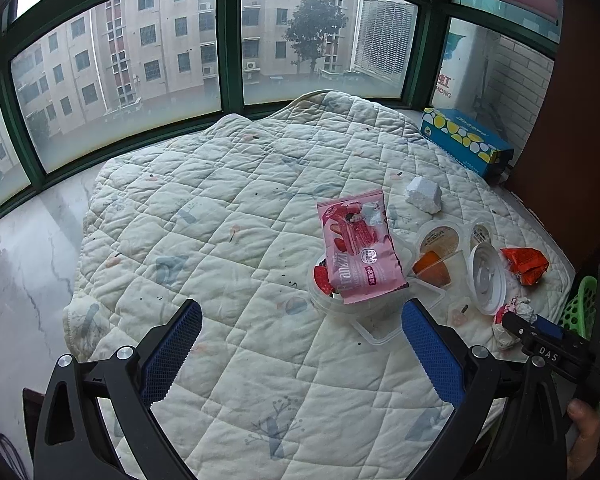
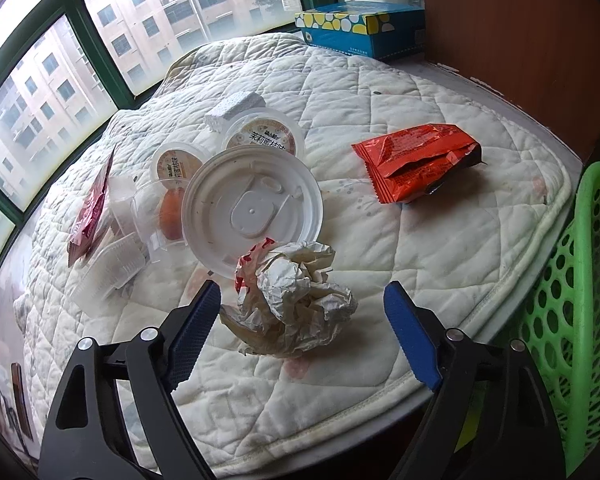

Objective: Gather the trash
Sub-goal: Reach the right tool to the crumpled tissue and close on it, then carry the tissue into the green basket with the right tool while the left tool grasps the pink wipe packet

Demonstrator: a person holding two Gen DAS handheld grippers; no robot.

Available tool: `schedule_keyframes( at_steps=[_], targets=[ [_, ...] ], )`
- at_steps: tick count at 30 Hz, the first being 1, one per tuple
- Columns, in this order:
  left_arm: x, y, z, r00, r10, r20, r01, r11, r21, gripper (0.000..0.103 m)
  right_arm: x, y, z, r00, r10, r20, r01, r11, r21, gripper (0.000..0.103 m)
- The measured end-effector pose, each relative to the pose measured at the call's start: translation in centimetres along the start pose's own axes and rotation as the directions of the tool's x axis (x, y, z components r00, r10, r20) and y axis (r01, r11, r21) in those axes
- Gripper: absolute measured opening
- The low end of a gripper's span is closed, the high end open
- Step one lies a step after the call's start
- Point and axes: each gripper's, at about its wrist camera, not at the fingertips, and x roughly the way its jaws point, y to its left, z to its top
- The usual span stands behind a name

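Note:
Trash lies on a white quilted mat [image 1: 240, 208]. A pink snack wrapper [image 1: 358, 246] rests on a clear plastic tub [image 1: 340, 302]. My left gripper [image 1: 302, 316] is open and empty, just short of the tub. A crumpled paper wrapper [image 2: 292, 292] lies between the fingers of my open right gripper [image 2: 302, 300], not clamped. Behind it are a white round lid [image 2: 252, 208], jelly cups [image 2: 264, 134], an orange-red foil wrapper [image 2: 416, 162] and a white foam chunk [image 2: 236, 110]. The right gripper also shows in the left wrist view [image 1: 532, 330].
A green mesh basket [image 2: 584, 280] stands off the mat's right edge. A blue tissue box [image 1: 466, 142] sits at the back right by a brown wall. Green-framed windows run behind. Marble sill [image 1: 20, 280] lies left of the mat.

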Motion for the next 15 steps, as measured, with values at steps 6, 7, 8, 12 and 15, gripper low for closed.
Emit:
schedule_keyframes(
  at_steps=[6, 7, 8, 12, 15],
  targets=[
    [2.4, 0.0, 1.5, 0.998, -0.043, -0.036, 0.042, 0.999, -0.031, 0.097, -0.5, 0.3, 0.0, 1.000, 0.011, 0.021, -0.011, 1.000, -0.007, 0.063],
    [2.8, -0.1, 1.7, 0.998, -0.050, -0.040, 0.048, 0.998, -0.032, 0.097, -0.7, 0.3, 0.0, 1.000, 0.011, 0.025, -0.011, 1.000, -0.007, 0.062],
    [3.3, -0.2, 2.0, 0.997, -0.054, -0.046, 0.053, 0.998, -0.032, 0.097, -0.9, 0.3, 0.0, 0.999, 0.013, 0.030, -0.013, 1.000, -0.007, 0.056],
    [5.1, -0.7, 3.0, 0.995, -0.082, -0.062, 0.081, 0.996, -0.031, 0.097, -1.7, 0.2, -0.1, 0.999, 0.017, 0.038, -0.017, 1.000, -0.007, 0.052],
    [6.4, -1.5, 3.9, 0.988, -0.129, -0.083, 0.127, 0.992, -0.023, 0.097, -2.3, 0.1, -0.2, 0.999, 0.014, 0.050, -0.014, 1.000, -0.004, 0.051]
  ],
)
